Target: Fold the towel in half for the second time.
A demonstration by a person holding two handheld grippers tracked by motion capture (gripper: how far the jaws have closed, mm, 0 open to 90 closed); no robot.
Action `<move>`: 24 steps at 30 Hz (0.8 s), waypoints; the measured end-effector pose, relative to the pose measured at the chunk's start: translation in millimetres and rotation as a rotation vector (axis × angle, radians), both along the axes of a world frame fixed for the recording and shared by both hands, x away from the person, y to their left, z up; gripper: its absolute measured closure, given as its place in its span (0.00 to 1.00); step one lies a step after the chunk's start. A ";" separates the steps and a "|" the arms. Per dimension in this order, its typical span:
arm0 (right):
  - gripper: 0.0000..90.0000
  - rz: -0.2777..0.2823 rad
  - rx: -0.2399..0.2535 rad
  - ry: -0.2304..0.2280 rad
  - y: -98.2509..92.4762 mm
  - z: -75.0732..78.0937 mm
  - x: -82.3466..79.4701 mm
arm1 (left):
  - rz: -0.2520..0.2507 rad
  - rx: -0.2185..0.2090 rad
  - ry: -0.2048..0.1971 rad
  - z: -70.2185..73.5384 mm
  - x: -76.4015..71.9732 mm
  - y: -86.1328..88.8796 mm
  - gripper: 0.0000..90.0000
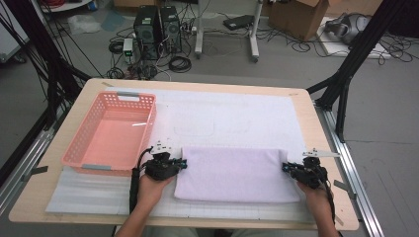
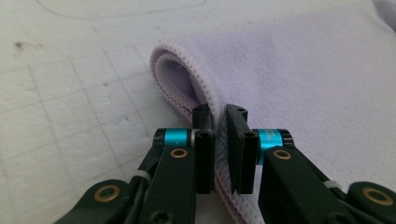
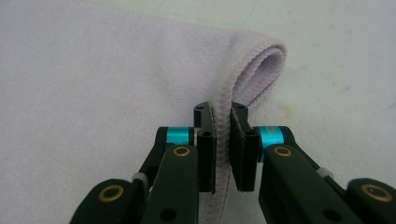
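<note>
A pale lilac towel (image 1: 234, 174) lies folded on the white mat, its fold along the far side. My left gripper (image 1: 183, 164) is at the towel's left edge, shut on the stitched hem. In the left gripper view the hem (image 2: 219, 126) runs between the black jaws of the left gripper (image 2: 220, 114). My right gripper (image 1: 286, 168) is at the towel's right edge. In the right gripper view the right gripper (image 3: 220, 112) pinches the hem (image 3: 221, 121) just below the looped fold (image 3: 266, 65). Both grippers sit low on the mat.
A pink plastic basket (image 1: 111, 133) stands at the left of the table with nothing in it. A white mat (image 1: 237, 118) covers most of the wooden table (image 1: 326, 163). Black frame posts, cables and computers stand beyond the far edge.
</note>
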State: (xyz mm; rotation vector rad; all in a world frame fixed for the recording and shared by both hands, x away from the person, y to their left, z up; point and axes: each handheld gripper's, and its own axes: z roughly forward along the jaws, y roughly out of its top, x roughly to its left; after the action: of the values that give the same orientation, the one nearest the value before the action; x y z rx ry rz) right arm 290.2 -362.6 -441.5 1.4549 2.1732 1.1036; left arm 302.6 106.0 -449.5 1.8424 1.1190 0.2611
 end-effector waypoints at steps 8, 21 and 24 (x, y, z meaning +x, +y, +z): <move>0.92 -0.017 0.001 -0.148 7.4 16.4 2.2 | 0.056 -0.064 -0.078 12.6 8.7 10.7 0.91; 0.76 -0.109 -0.084 -0.152 10.9 8.3 28.6 | 0.064 -0.051 -0.100 7.3 35.4 0.3 0.80; 0.68 -0.111 -0.069 -0.177 7.5 13.5 20.4 | 0.048 -0.090 -0.117 8.7 28.5 3.7 0.55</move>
State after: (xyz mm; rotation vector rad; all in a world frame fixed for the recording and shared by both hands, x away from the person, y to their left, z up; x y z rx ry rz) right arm 310.7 -355.1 -428.0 1.3752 1.9661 1.0653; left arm 331.1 109.7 -440.8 1.7008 1.0777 0.3369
